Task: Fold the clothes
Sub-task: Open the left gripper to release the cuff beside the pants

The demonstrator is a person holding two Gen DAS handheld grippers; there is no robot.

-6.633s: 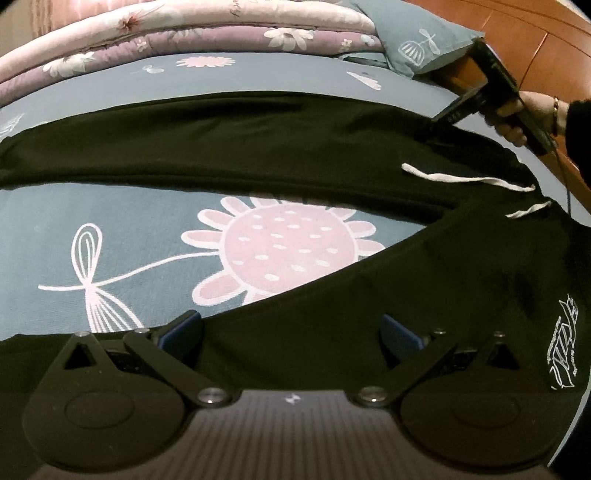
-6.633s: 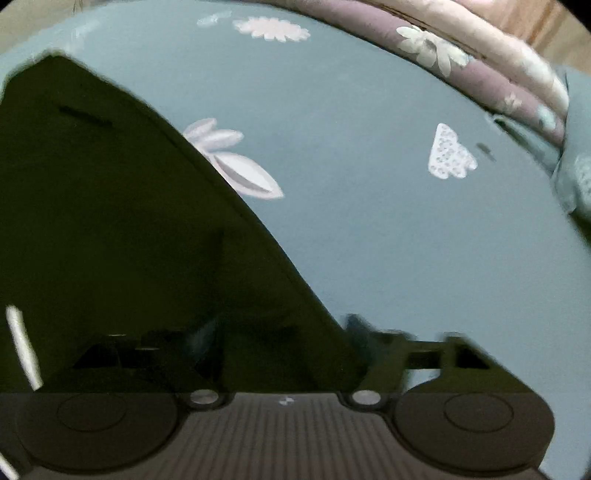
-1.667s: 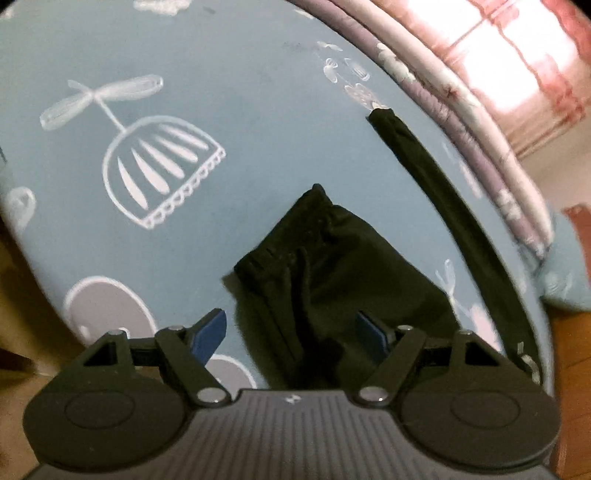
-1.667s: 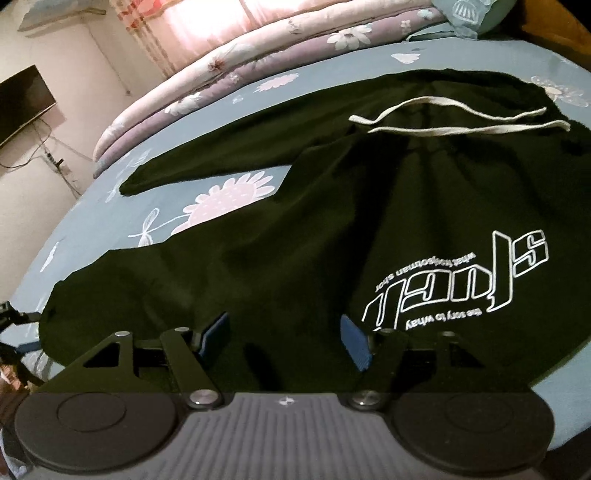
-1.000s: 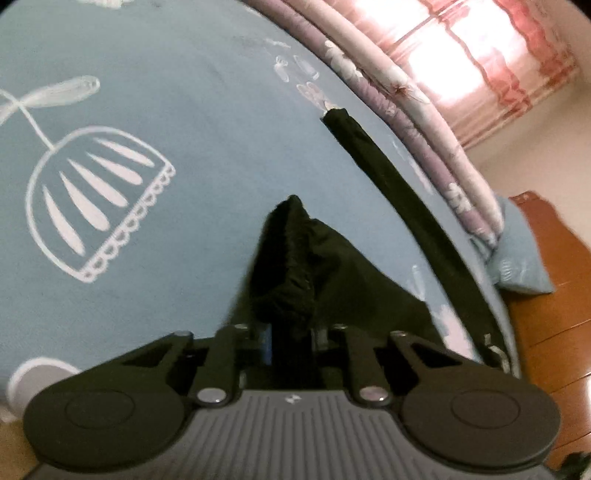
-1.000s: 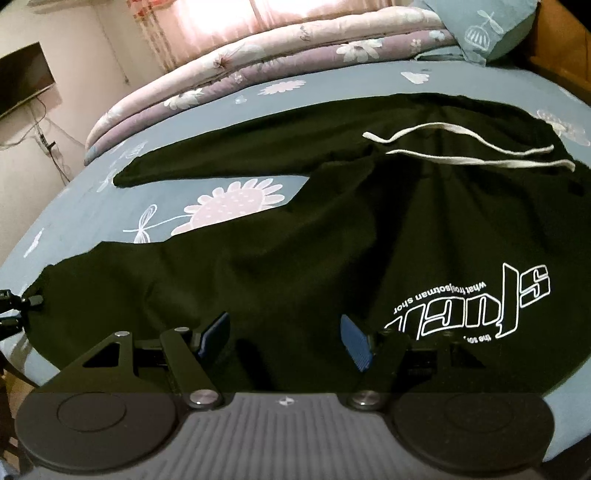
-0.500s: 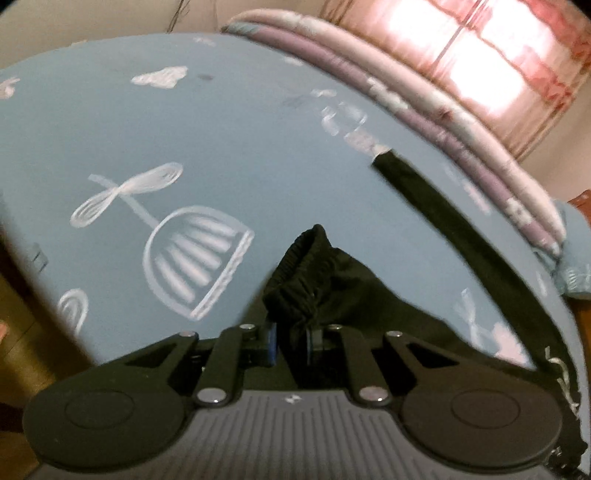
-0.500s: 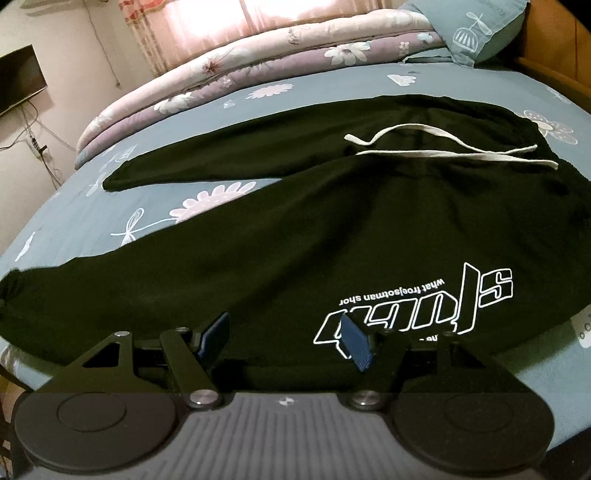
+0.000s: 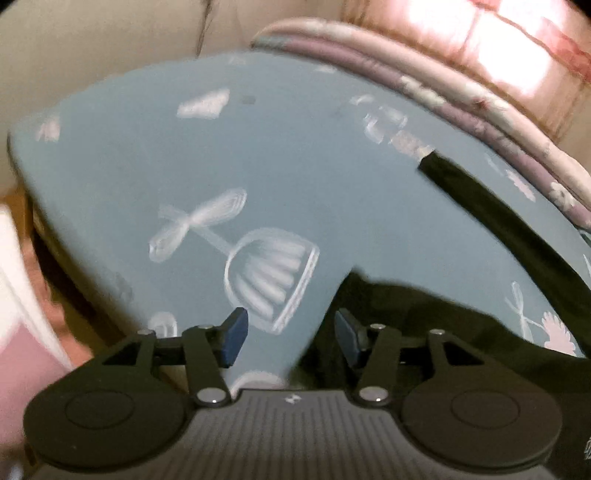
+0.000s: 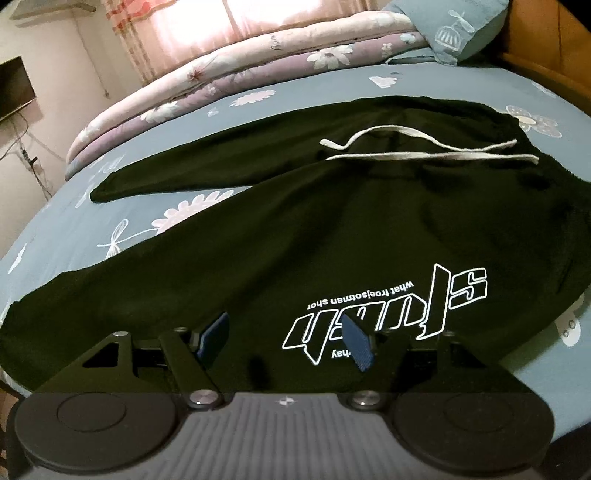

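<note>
Black trousers [image 10: 332, 221] lie spread on the blue patterned bed sheet [image 9: 258, 166], with a white drawstring [image 10: 424, 147] at the waist and a white outline print [image 10: 388, 306] on the near leg. My right gripper [image 10: 286, 332] hovers open just over that print, with nothing pinched. In the left wrist view the near leg's cuff [image 9: 406, 306] lies by the right finger. My left gripper [image 9: 290, 325] is opening its jaws, with only sheet showing between the pads. The far leg [image 9: 480, 199] runs along the quilt.
Folded floral quilts [image 10: 258, 66] and a blue pillow [image 10: 454, 29] line the far side of the bed. A wooden headboard [image 10: 546, 48] stands at the right. The bed's edge and floor [image 9: 55, 314] lie at the left of the left wrist view.
My left gripper has let go of the cuff, spread its jaws and lifted away. The near leg now lies straighter and closer to the far leg. The right gripper has hardly moved.
</note>
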